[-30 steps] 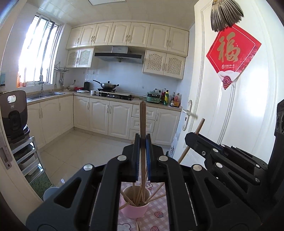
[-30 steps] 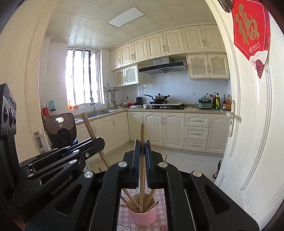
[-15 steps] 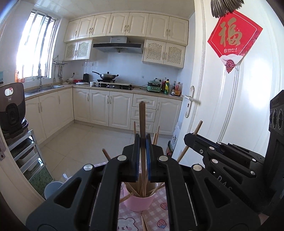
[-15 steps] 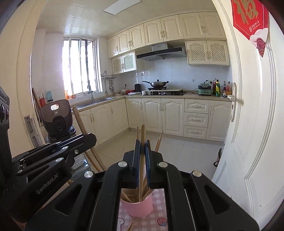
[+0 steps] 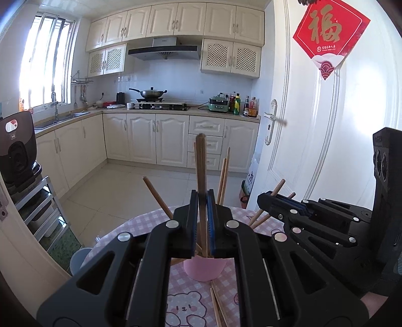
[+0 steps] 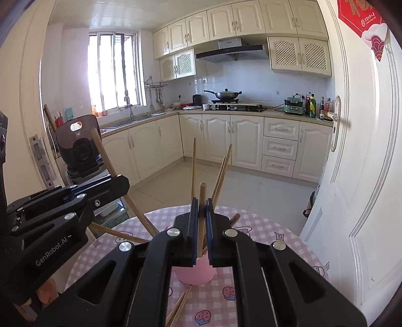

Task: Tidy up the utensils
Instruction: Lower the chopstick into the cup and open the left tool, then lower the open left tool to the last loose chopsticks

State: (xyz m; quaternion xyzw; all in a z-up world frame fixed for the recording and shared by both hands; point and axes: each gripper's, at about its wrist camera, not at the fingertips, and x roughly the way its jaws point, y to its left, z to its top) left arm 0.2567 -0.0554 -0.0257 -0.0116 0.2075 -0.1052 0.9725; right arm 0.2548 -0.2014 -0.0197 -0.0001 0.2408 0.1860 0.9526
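Here both grippers pinch upright brown chopsticks [image 5: 201, 163] over pink cup [image 5: 203, 271]

You face a cream kitchen: wall cabinets [image 5: 176, 20] above, range hood [image 5: 164, 49] over the stove with a wok [image 5: 149, 93]. Sink [image 5: 62, 118] sits under the bright window [image 5: 45, 63] at the counter's left end. Pale tiled floor [image 5: 125, 183]. White door [image 5: 314, 125] on your right carries a red paper decoration [image 5: 326, 35]
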